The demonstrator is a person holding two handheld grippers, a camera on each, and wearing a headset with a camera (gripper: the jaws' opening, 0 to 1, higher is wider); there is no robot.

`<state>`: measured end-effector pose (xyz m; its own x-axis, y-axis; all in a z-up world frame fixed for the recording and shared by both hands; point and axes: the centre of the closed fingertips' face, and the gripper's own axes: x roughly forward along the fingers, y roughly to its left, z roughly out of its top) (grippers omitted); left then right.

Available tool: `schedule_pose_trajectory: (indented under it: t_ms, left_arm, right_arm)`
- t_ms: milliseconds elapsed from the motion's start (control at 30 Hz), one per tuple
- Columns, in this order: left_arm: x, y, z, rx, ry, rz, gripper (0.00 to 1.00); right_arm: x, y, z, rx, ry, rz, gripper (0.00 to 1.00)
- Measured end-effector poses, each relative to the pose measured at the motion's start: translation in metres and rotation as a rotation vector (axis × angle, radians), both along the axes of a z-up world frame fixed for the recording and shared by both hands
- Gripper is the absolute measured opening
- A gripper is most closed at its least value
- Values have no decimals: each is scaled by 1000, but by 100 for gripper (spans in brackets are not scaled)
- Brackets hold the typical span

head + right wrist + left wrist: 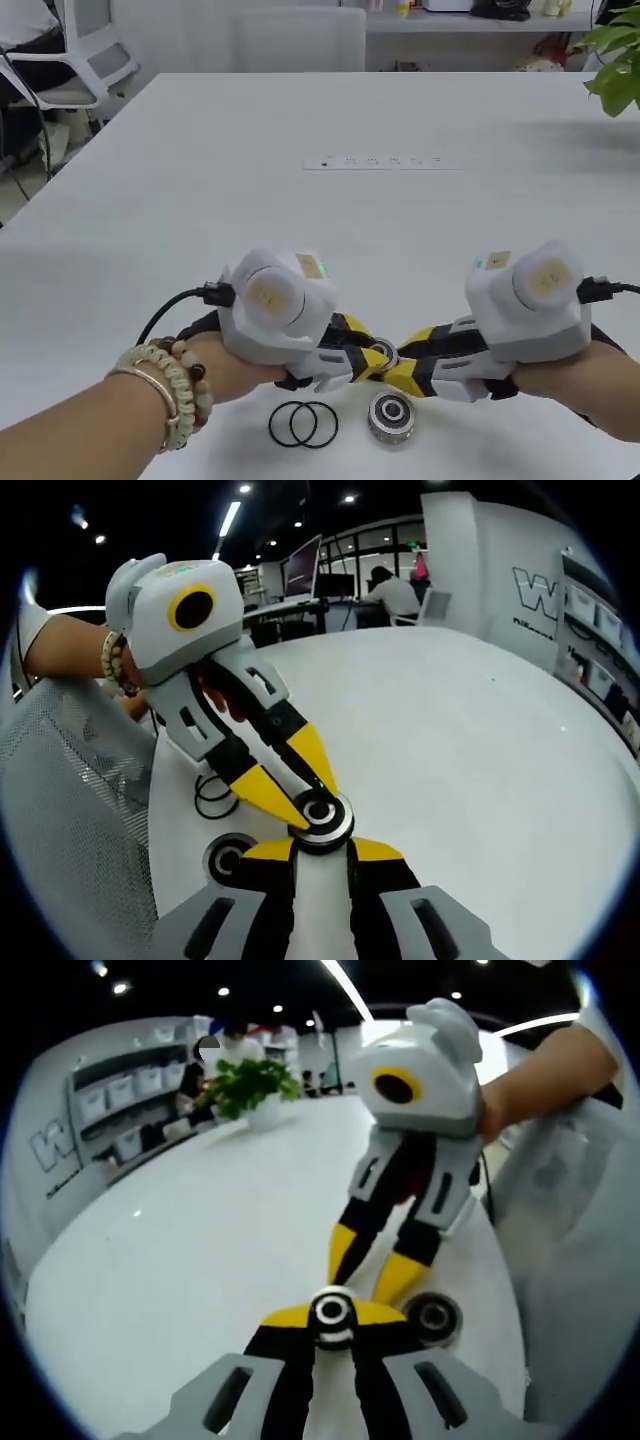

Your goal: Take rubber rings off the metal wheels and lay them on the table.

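the small metal wheel (pixel 332 1317) is clamped between the left gripper (pixel 303 798) fingertips, held above the table (pixel 300 230). the right gripper (pixel 368 1268) fingertips meet its rim from the opposite side. its jaws are narrow, but i cannot tell whether they pinch anything. beneath the fingers lie a second wheel (pixel 391 416) and two loose rubber rings (pixel 303 424). the wheel is likely hard, smooth and slippery, and a ring thin, light and stretchy, so pinch at the rim edge and peel.
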<state>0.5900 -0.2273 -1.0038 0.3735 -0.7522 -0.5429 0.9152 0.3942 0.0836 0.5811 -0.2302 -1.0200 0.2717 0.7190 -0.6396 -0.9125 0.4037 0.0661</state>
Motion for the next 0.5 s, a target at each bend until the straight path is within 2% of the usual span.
schedule_pose_trajectory:
  t_ms: [233, 333, 400, 500]
  left_arm:
    - [0, 0, 0, -3, 2, 7, 14]
    - [0, 0, 0, -8, 4, 11, 14]
    - [0, -1, 0, -14, 5, 13, 14]
    - [0, -1, 0, -13, 3, 10, 14]
  right_arm:
    - [1, -5, -2, -46, -46, 29, 7]
    - [5, -8, -2, -54, -58, 13, 0]
    - [5, -6, -2, -74, -81, 29, 0]
    - [5, -7, -2, -79, -71, 19, 0]
